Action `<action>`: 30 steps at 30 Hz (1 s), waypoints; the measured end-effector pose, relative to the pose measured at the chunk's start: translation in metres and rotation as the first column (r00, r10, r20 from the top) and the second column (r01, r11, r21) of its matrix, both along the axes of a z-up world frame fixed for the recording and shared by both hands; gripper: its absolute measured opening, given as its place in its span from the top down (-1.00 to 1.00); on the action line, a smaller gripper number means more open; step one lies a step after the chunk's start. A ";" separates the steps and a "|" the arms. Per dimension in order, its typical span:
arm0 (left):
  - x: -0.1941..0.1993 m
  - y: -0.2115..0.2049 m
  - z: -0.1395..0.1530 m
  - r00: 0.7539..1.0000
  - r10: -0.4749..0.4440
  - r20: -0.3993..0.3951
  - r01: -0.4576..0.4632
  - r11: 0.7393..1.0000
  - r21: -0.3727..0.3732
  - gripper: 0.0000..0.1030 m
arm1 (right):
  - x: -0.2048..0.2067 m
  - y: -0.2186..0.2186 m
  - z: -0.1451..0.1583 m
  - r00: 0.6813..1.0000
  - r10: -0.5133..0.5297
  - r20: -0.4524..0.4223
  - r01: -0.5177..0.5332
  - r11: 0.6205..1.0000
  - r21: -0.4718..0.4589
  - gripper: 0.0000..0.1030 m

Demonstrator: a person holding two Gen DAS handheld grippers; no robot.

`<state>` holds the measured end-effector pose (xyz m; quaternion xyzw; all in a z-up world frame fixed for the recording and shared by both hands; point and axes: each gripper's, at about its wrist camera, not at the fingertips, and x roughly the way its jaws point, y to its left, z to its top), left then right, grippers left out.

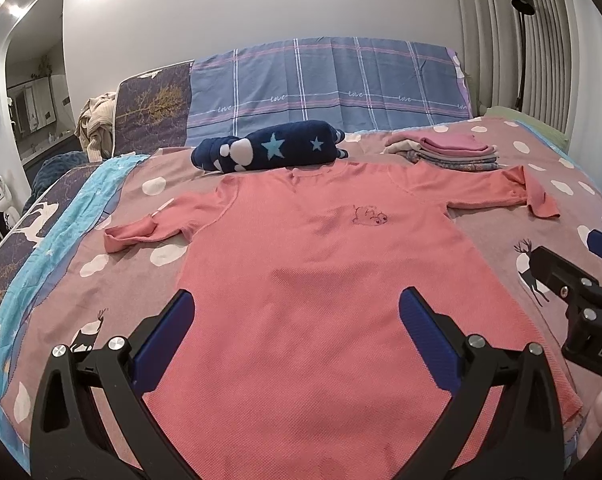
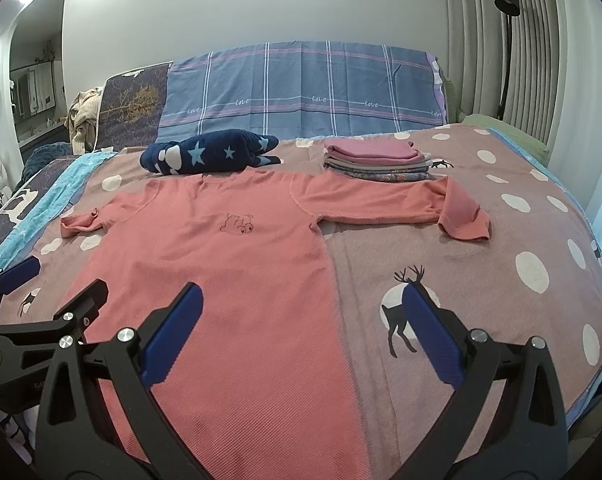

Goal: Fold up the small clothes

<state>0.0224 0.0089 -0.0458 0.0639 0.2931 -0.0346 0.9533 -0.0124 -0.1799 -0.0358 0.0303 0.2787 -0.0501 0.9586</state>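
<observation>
right wrist view alone shows the deer print (image 2: pixel 407 312) beside the pink shirt (image 2: pixel 229 264). left gripper (image 1: pixel 297 312) and right gripper (image 2: pixel 301 304) are spread wide, holding nothing, above the bed (image 2: pixel 501 248) near edge.

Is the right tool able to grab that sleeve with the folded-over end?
Probably yes. The right tool is open and empty, and only flat bedspread lies between it and the right sleeve. Nothing rests on the sleeve; the folded pile sits behind it.

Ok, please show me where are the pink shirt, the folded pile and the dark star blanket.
pink shirt (image 1: pixel 301 264): left wrist view, middle of the chest.
folded pile (image 2: pixel 375 158): right wrist view, front edge of the stack.
dark star blanket (image 1: pixel 277 150): left wrist view, by the big star.
</observation>
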 end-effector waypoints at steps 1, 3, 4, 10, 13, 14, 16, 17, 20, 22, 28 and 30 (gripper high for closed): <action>0.002 0.001 0.000 1.000 0.002 -0.002 -0.002 1.000 -0.002 -0.97 | 0.001 0.000 -0.001 1.000 -0.001 -0.002 0.001 1.000 -0.001 -0.96; 0.004 0.004 -0.002 1.000 0.010 -0.007 -0.010 1.000 -0.006 -0.97 | 0.002 0.000 -0.002 1.000 -0.002 -0.006 0.002 1.000 -0.003 -0.96; 0.005 0.005 -0.003 1.000 0.014 -0.011 -0.014 1.000 -0.005 -0.97 | 0.004 0.000 -0.003 1.000 -0.003 -0.010 0.003 1.000 -0.004 -0.96; 0.015 0.014 -0.010 0.999 0.035 -0.033 -0.035 0.999 0.003 -0.97 | 0.015 0.002 -0.009 0.999 -0.004 -0.035 0.003 1.000 -0.014 -0.96; 0.025 0.020 -0.013 0.998 0.042 -0.050 -0.041 0.999 0.010 -0.97 | 0.022 0.003 -0.011 0.999 -0.003 -0.047 0.002 1.000 -0.022 -0.96; 0.028 0.023 -0.014 0.997 0.042 -0.057 -0.042 0.999 0.013 -0.97 | 0.025 0.003 -0.011 0.999 -0.001 -0.051 0.000 1.000 -0.024 -0.96; 0.038 0.031 -0.015 0.996 0.042 -0.073 -0.041 0.999 0.009 -0.97 | 0.031 0.003 -0.012 0.998 0.003 -0.062 -0.005 0.999 -0.036 -0.96; 0.044 0.039 -0.015 0.996 0.036 -0.082 -0.037 0.999 -0.004 -0.97 | 0.034 0.003 -0.012 0.998 0.005 -0.067 -0.008 0.999 -0.044 -0.96; 0.064 0.072 -0.010 0.994 0.050 -0.100 -0.055 0.997 -0.048 -0.97 | 0.048 -0.001 -0.014 0.996 0.003 -0.089 -0.011 0.996 -0.084 -0.96; 0.076 0.094 -0.006 0.993 0.064 -0.097 -0.072 0.994 -0.077 -0.83 | 0.055 -0.005 -0.015 0.995 -0.004 -0.101 -0.007 0.994 -0.105 -0.96; 0.139 0.184 -0.005 0.966 0.218 -0.141 -0.230 0.970 -0.077 -0.65 | 0.090 -0.017 -0.024 0.986 -0.005 -0.166 -0.017 0.992 -0.127 -0.96; 0.172 0.229 -0.012 0.933 0.315 -0.176 -0.331 0.941 -0.074 -0.63 | 0.102 -0.019 -0.026 0.984 -0.004 -0.181 -0.020 0.991 -0.133 -0.96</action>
